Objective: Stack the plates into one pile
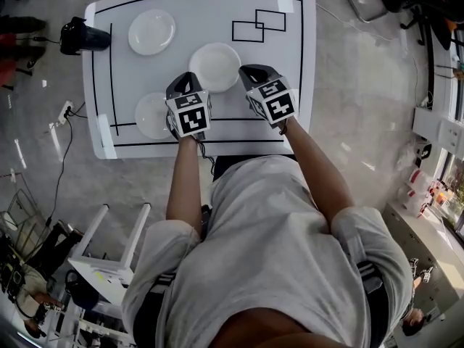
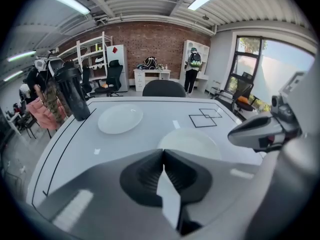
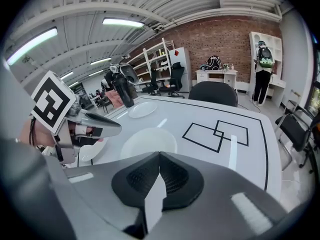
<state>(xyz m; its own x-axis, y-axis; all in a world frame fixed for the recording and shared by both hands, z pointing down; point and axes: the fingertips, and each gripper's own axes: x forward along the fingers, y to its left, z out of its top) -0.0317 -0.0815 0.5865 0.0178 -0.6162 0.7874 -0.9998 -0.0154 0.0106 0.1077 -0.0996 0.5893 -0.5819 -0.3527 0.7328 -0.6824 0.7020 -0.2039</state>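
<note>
Three white plates lie apart on the white table. One plate lies far left, one in the middle, and one near left, partly hidden by my left gripper. My left gripper hangs shut and empty at the middle plate's near-left rim. My right gripper is shut and empty at its right rim. The left gripper view shows the shut jaws before the middle plate and the far plate. In the right gripper view the shut jaws face the middle plate.
A black bottle stands at the table's far left corner. Two overlapping taped squares mark the far right of the table, inside a black tape border. An office chair stands beyond the far edge.
</note>
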